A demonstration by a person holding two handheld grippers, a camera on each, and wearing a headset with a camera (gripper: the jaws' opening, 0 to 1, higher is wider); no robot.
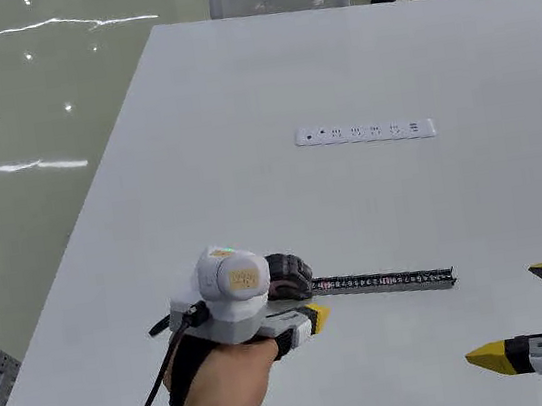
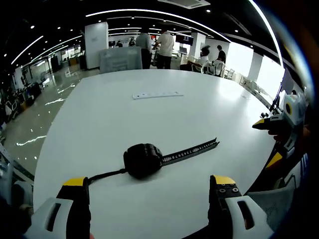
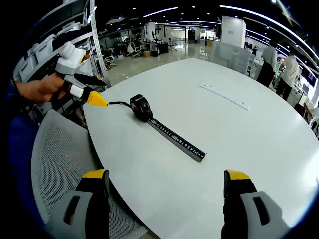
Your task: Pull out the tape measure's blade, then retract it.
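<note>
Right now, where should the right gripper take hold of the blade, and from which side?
Probably the blade's free end, approached from beyond it, in line with the strip. The blade lies flat, so its edges offer little; the end points toward the open right gripper, away from the case.

open-plan office (mesh chair (image 3: 55, 149), strip lights (image 2: 149, 11))
</note>
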